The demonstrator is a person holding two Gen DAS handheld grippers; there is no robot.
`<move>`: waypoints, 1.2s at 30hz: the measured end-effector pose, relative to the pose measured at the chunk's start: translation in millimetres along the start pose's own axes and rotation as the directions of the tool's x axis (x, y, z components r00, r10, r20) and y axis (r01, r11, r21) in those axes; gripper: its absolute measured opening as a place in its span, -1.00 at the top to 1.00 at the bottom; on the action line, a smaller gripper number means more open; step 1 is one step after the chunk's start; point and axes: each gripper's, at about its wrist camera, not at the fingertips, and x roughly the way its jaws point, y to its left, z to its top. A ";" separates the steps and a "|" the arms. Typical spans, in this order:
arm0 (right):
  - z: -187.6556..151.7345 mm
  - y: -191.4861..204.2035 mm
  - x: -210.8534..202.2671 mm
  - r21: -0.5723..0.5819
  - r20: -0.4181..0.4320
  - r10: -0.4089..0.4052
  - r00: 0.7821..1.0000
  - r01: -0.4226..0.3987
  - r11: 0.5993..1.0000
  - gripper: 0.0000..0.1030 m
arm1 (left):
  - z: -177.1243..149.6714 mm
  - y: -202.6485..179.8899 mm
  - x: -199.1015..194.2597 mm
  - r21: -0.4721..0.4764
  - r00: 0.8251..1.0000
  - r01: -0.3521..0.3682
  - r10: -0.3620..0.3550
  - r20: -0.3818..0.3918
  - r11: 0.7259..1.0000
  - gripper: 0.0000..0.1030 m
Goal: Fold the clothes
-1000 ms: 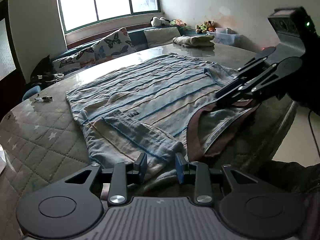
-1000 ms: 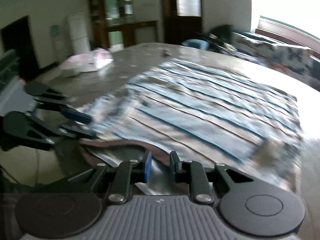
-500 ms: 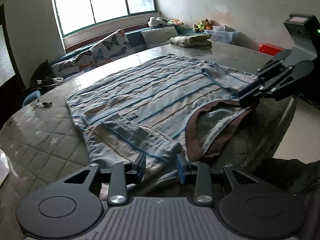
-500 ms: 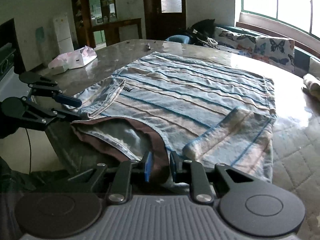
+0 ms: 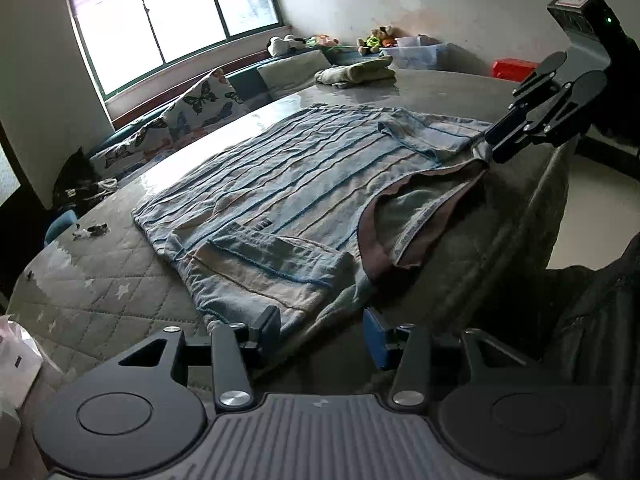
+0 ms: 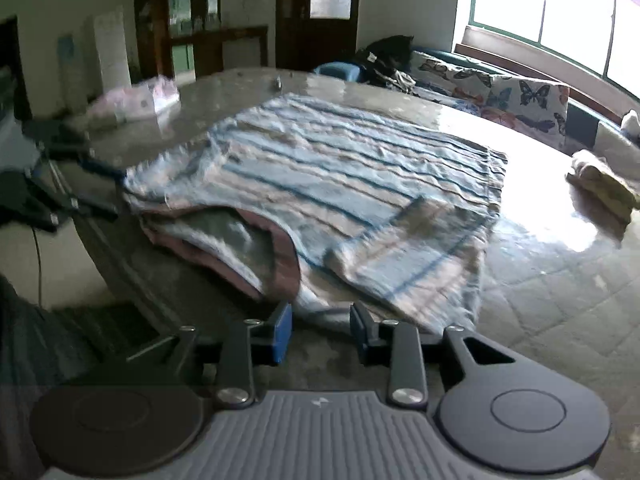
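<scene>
A blue and beige striped shirt [image 5: 304,184] lies spread flat on the round quilted table [image 5: 100,280], its brown-trimmed collar [image 5: 384,240] at the near edge and both sleeves folded inward. My left gripper [image 5: 320,330] is open and empty, just off the shirt's near left shoulder. My right gripper [image 6: 320,332] is open and empty at the shirt's [image 6: 340,184] other shoulder; it also shows in the left wrist view [image 5: 490,146], beside the far shoulder. The left gripper [image 6: 108,184] shows blurred at the left of the right wrist view.
A folded greenish garment [image 5: 356,72] lies on the far side of the table. A butterfly-print cushion [image 5: 200,100] sits on the bench under the window. A pink tissue pack [image 6: 136,98] rests on the table. A small dark object [image 5: 90,231] lies left of the shirt.
Both grippers have opened wider and let go of the shirt's shoulders, drawing back a little toward the table edge. The shirt now lies flat and still.
</scene>
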 end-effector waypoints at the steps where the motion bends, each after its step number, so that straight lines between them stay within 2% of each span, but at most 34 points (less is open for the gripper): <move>1: -1.4 -0.3 -0.3 -0.007 -0.004 -0.006 1.000 0.006 1.000 0.37 | -0.2 -2.0 0.3 0.013 1.000 0.001 -0.002 0.007 1.000 0.04; 2: -2.7 -0.5 -0.6 -0.015 -0.007 -0.013 1.000 0.013 1.000 0.35 | -0.4 -4.0 0.8 0.025 1.000 0.003 -0.003 0.013 1.000 0.03; 4: -4.2 0.6 0.8 -0.039 -0.007 -0.028 1.000 0.027 0.999 0.20 | -0.4 -8.8 3.9 0.044 1.000 0.001 -0.002 0.020 0.999 0.03; 8: -6.9 3.4 5.7 -0.070 -0.009 -0.036 0.999 0.035 0.997 0.20 | -0.3 -16.6 8.2 0.090 0.999 -0.022 0.019 0.043 0.996 0.03; 15: -10.3 8.8 9.3 -0.107 -0.007 -0.038 0.999 0.037 0.994 0.09 | 1.0 -20.5 15.3 0.113 0.996 -0.050 0.042 0.075 0.992 0.04; 20: -10.5 8.7 8.9 -0.112 -0.003 -0.041 0.999 0.040 0.993 0.07 | 2.5 -27.5 20.4 0.153 0.995 -0.044 0.029 0.097 0.987 0.20; 22: -10.6 7.7 8.7 -0.115 -0.002 -0.040 0.999 0.039 0.993 0.06 | 2.3 -29.1 21.5 0.167 0.994 -0.042 0.025 0.103 0.985 0.34; 23: -10.7 7.8 8.7 -0.115 -0.001 -0.040 0.999 0.039 0.993 0.05 | 2.7 -28.9 22.5 0.164 0.994 -0.040 0.024 0.102 0.986 0.42; 24: -10.7 8.0 8.6 -0.115 0.000 -0.040 0.999 0.040 0.993 0.05 | 3.1 -28.7 23.5 0.160 0.995 -0.039 0.022 0.102 0.986 0.61; 29: -11.1 9.3 8.7 -0.141 0.009 -0.057 0.998 0.057 0.988 -0.05 | 11.3 -16.7 21.1 0.071 0.993 -0.035 0.027 0.117 0.997 0.82; 36: -9.7 11.5 13.8 -0.235 0.049 -0.092 0.995 0.101 0.967 -0.19 | 35.3 12.9 17.8 -0.080 0.991 -0.006 0.017 0.134 0.997 0.83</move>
